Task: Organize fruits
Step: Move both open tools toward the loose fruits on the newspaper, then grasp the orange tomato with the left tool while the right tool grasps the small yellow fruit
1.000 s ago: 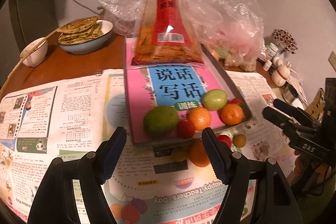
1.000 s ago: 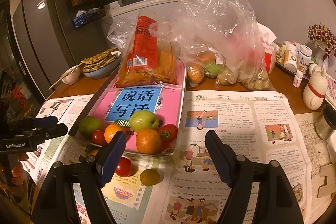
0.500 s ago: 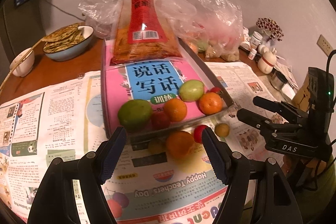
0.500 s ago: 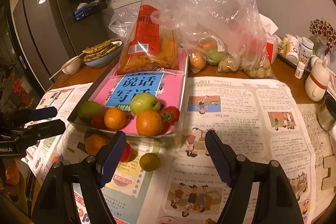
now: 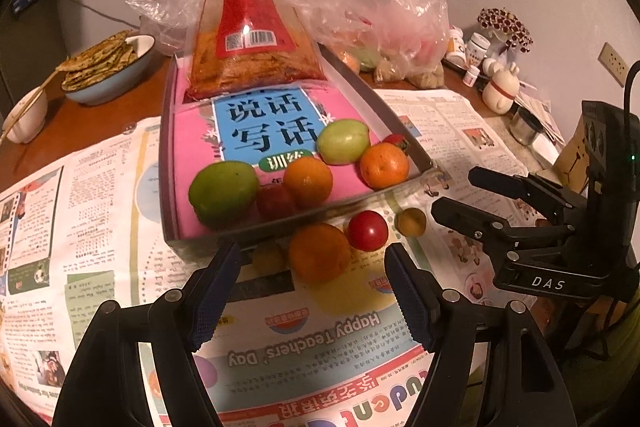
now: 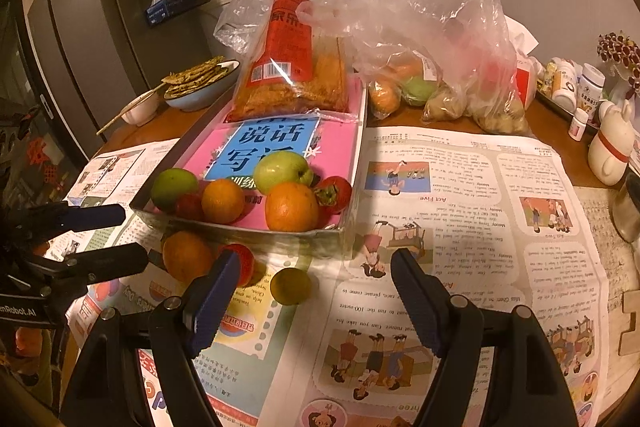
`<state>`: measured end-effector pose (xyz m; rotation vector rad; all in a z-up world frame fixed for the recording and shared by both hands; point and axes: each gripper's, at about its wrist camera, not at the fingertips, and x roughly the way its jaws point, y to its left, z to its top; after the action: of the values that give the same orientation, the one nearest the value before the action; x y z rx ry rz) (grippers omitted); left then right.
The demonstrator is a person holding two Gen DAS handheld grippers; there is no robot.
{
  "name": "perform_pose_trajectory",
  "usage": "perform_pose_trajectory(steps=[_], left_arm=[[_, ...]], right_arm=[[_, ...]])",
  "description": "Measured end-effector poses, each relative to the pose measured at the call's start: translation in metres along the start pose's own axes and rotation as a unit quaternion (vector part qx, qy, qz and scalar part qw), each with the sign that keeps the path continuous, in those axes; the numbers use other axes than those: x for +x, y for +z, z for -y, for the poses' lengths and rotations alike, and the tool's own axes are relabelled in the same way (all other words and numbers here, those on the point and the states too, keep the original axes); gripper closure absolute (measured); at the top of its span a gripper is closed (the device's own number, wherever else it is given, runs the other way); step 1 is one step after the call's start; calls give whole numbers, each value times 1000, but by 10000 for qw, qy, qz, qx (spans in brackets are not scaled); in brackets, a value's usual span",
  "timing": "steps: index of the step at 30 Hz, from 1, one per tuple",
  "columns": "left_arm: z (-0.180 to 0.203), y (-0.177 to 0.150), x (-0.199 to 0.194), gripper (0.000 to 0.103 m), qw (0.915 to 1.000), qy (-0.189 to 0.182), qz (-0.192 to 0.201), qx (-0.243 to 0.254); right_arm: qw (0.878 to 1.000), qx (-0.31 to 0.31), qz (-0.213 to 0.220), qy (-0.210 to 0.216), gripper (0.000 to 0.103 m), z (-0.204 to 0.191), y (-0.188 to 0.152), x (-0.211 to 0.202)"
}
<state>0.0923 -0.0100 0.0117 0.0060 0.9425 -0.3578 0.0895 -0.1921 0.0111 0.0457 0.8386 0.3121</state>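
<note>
My left claw (image 5: 312, 291) hangs wide open with nothing in it, tilted down over the newspaper (image 5: 96, 195) spread on the bench (image 5: 72, 123). Just ahead of its fingers lies a loose orange (image 5: 319, 257), round and dimpled, with a smooth red tomato (image 5: 367, 230) touching its right side, a small yellow-brown fruit (image 5: 410, 222) beyond that, and a dull yellowish one (image 5: 268, 258) to the left. Behind them the low grey cardboard wall of the shallow box (image 5: 404, 135) stands in the way. Inside it, on a glossy pink book cover (image 5: 192, 131), sit a green mango (image 5: 223, 191), two oranges, a pale green apple (image 5: 343, 141) and red fruit. A crinkled clear packet with a red label (image 5: 252, 27) fills the box's far end, and soft plastic bags (image 5: 384, 7) slump behind.

My right claw (image 6: 310, 293) is equally wide open and empty, over the paper, with the small yellow-green fruit (image 6: 290, 285) between its fingers' lines and the tomato half hidden behind the left pad. A bowl of flatbreads (image 6: 200, 83) sits far left.
</note>
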Motion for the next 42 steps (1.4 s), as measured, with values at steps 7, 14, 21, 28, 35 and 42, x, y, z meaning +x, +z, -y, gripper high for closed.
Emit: perform_pose_trajectory(steps=[7, 14, 21, 28, 35, 42], left_arm=[[1, -5, 11, 27, 9998, -5, -177, -31], [6, -7, 13, 27, 9998, -34, -197, 63], [8, -7, 16, 34, 9997, -50, -200, 119], [11, -7, 21, 50, 9995, -117, -253, 171], [14, -5, 26, 54, 9991, -135, -304, 255], [13, -3, 29, 54, 9991, -109, -342, 244]], right_arm=[[9998, -86, -170, -53, 26, -1, -4, 7], [9989, -220, -406, -85, 26, -3, -10, 18], [9982, -314, -513, -37, 26, -6, -13, 25], [9975, -371, -598, -37, 40, -7, -14, 31], [9968, -495, -624, 42, 61, -12, -14, 36], [9964, -544, -636, 100, 68, -15, -14, 39]])
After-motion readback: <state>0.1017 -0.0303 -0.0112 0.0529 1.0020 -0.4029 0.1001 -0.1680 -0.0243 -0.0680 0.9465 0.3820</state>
